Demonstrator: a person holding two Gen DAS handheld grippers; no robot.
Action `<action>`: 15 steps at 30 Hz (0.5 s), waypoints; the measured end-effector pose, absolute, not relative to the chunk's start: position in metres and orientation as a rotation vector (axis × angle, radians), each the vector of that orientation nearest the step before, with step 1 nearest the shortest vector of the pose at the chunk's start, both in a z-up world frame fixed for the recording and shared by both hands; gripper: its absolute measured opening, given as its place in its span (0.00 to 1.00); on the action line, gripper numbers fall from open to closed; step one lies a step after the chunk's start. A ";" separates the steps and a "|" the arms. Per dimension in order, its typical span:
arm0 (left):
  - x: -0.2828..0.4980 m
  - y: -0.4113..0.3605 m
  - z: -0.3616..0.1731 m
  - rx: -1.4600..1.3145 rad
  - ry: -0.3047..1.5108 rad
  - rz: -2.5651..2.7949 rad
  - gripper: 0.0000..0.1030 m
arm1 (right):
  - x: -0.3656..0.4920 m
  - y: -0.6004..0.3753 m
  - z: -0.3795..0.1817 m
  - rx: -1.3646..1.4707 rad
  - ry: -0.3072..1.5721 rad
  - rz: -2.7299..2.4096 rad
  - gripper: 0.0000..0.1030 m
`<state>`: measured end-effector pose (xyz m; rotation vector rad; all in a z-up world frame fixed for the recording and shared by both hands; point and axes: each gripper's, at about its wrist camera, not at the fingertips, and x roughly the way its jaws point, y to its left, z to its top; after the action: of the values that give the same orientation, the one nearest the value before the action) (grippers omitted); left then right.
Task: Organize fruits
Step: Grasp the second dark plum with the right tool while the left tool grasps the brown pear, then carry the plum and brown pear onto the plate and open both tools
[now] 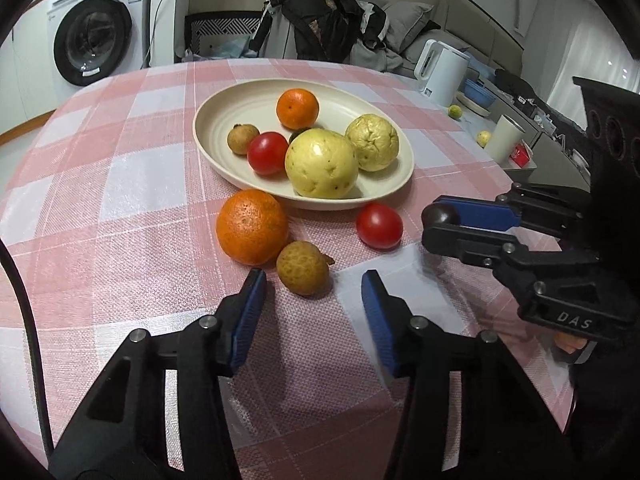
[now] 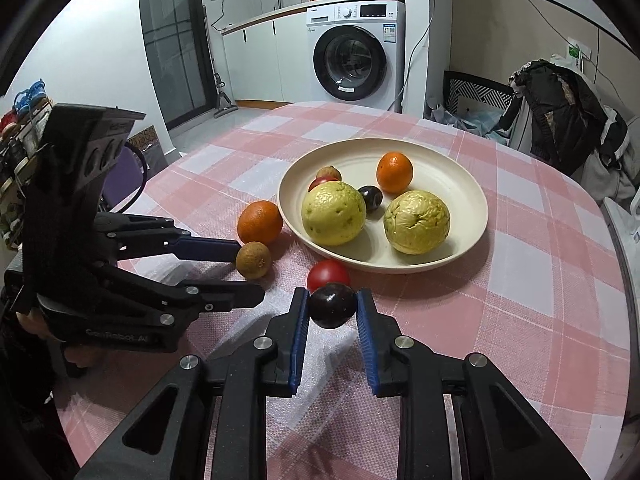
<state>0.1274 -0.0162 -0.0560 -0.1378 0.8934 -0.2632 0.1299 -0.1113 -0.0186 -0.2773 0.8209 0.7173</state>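
The right gripper [image 2: 332,306] is closed onto a dark plum [image 2: 332,306], held between its blue pads at lower centre of the right wrist view, above the pink-and-white checked tablecloth [image 2: 540,288]. In the left wrist view the same gripper appears at the right edge, its housing bearing the raised letters "DAS". The left gripper [image 1: 314,284] stands wide open and holds nothing; its blue pads sit low in the frame, and a brown longan [image 1: 304,268] lies on the cloth just ahead of the gap, nearer the left pad. In the right wrist view its housing at lower left carries moulded lettering, only partly legible. Touching or just beside the longan, up and to its left, lies a large orange [image 1: 252,227]; a red tomato [image 1: 379,225] lies to the right, close to the rim of the cream plate [image 1: 224,108]. The plate, at centre frame, holds two pale yellow-green guavas [image 1: 322,163], a small orange [image 1: 298,109], a second tomato [image 1: 268,153], a second longan [image 1: 243,139] and a second dark plum [image 2: 370,197]. At upper left stands a white washing machine [image 1: 90,28]; its panel labels are too small to read. A white kettle [image 1: 442,68] stands at upper right.
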 end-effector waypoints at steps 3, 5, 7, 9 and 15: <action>0.131 -0.015 -0.058 -0.148 0.895 -0.254 0.43 | 0.129 -0.112 -0.018 -0.274 0.816 0.718 0.24; 0.133 -0.017 -0.058 -0.140 0.895 -0.242 0.42 | 0.129 -0.113 -0.016 -0.273 0.811 0.718 0.24; 0.135 -0.020 -0.058 -0.129 0.896 -0.239 0.41 | 0.129 -0.114 -0.015 -0.271 0.808 0.714 0.24; 0.137 -0.023 -0.059 -0.109 0.900 -0.231 0.32 | 0.131 -0.116 -0.015 -0.266 0.807 0.711 0.24; 0.136 -0.023 -0.058 -0.105 0.899 -0.226 0.27 | 0.133 -0.117 -0.015 -0.262 0.806 0.705 0.24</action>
<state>0.1358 -0.0234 -0.0584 -0.1054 0.8987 -0.2262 0.1327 -0.1171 -0.0149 -0.2621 0.8060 0.7051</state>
